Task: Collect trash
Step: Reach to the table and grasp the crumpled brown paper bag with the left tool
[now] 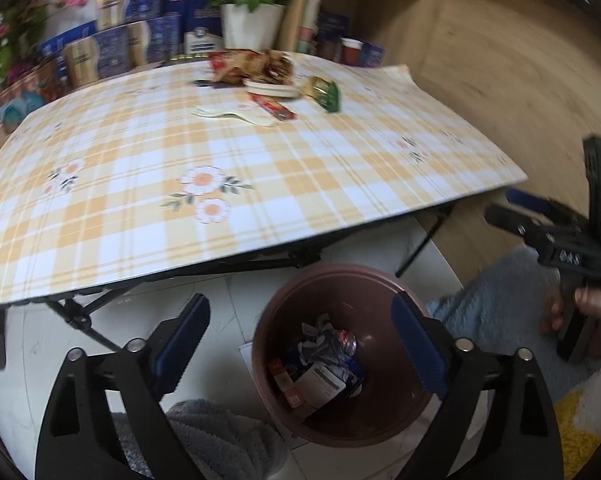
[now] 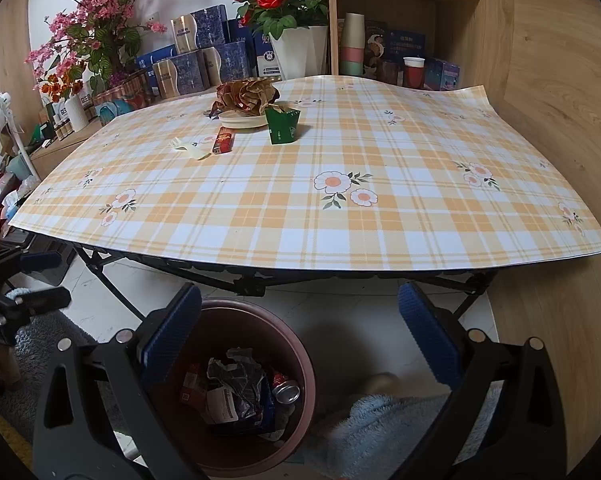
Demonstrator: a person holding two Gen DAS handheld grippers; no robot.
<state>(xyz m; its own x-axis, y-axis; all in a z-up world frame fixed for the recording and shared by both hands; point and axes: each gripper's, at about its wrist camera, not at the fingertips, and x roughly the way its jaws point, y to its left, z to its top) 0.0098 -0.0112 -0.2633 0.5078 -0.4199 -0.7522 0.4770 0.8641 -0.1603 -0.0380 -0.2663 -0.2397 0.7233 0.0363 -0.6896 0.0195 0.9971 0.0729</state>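
The left tool (image 1: pixel 300 344) is hanging spread and empty over the round brown plastic bin (image 1: pixel 340 354), where crumpled wrappers (image 1: pixel 320 360) are lying. The right tool (image 2: pixel 300 336) is also gaping empty. Farther off, a green carton (image 2: pixel 282 126) and red packet (image 2: pixel 223 141) are waiting on the plaid-covered counter (image 2: pixel 300 208).

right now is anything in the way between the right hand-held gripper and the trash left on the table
Nothing visible. The right hand-held gripper is open and empty, and bare tablecloth lies between it and the green carton and red packet.
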